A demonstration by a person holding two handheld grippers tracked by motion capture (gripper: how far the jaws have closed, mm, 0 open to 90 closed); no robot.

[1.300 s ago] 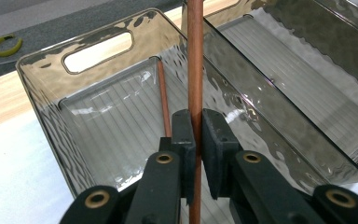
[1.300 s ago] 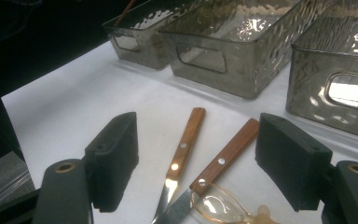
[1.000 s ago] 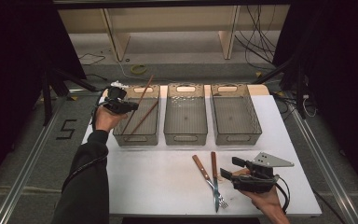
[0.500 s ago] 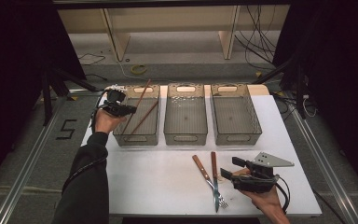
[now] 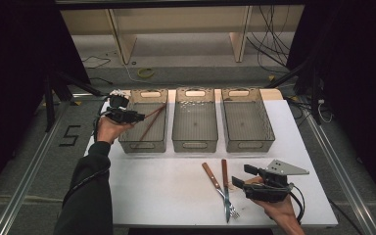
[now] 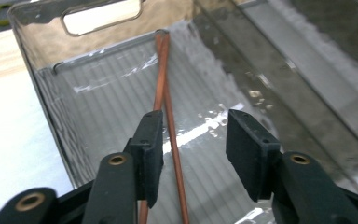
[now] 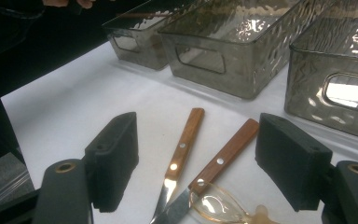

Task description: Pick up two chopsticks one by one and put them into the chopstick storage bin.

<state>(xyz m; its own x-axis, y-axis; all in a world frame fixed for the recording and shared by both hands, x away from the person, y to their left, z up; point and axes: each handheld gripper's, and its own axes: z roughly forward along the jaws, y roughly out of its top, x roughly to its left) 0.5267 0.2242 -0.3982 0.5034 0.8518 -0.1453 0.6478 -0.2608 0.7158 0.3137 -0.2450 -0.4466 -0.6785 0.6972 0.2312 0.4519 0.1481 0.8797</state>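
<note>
I've got my right hand-held gripper (image 5: 239, 182) low over the counter (image 5: 166, 191), jaws spread wide and empty. Just ahead of it lie the two wooden-handled pieces: a fork (image 5: 219, 188) and a knife (image 5: 225, 183), side by side and crossing near their metal ends. In the right gripper view both handles, the fork's (image 7: 185, 137) and the knife's (image 7: 227, 150), run away from me between the jaws, pointing toward the middle bin (image 7: 223, 51), blades toward me. There's also a clear plastic spoon (image 7: 219, 204) right at the base of my jaws, touching the metal of the knife.

So the relation that matters: the cutlery sits just to the side of my right gripper nearest the left bin, long axes running toward the bins, roughly in line with my jaws. My guess is I'd need to come across the handle instead of along it.

My left hand-held gripper (image 5: 136, 116) is far off, up at the near-left rim of the left bin (image 5: 127, 142), jaws open with nothing clamped. Two chopsticks (image 6: 164, 93) lie in that bin, slanting to its far corner, passing between the open jaws in the left gripper view. The right hand is clearly the nearer one to the fork and knife.
</note>
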